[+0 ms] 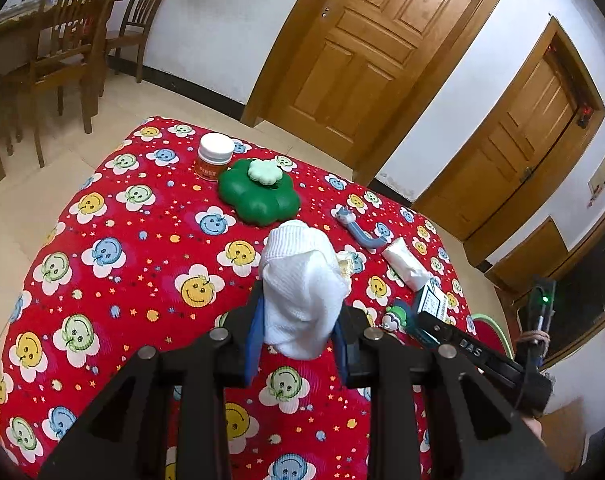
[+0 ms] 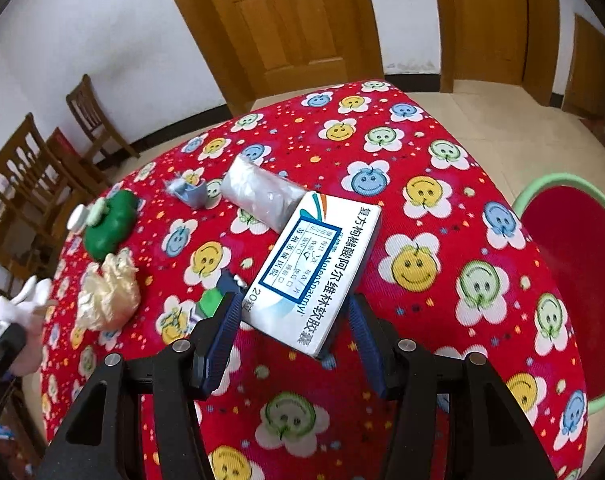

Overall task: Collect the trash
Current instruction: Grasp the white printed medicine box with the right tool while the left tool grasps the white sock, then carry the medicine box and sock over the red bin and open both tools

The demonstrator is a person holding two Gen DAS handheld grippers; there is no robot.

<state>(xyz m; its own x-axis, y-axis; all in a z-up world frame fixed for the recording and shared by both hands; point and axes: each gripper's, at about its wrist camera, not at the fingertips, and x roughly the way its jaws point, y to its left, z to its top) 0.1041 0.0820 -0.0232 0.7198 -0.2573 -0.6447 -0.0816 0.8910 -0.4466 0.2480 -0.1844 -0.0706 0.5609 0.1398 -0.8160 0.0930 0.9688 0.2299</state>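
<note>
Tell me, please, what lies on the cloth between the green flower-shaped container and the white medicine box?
In the right wrist view, a crumpled yellowish plastic bag lies between the green flower-shaped container and the white medicine box, which the right gripper holds.

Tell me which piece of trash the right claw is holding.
The white medicine box with blue print; the crumpled wrapper and silver packet lie loose on the table.
</note>
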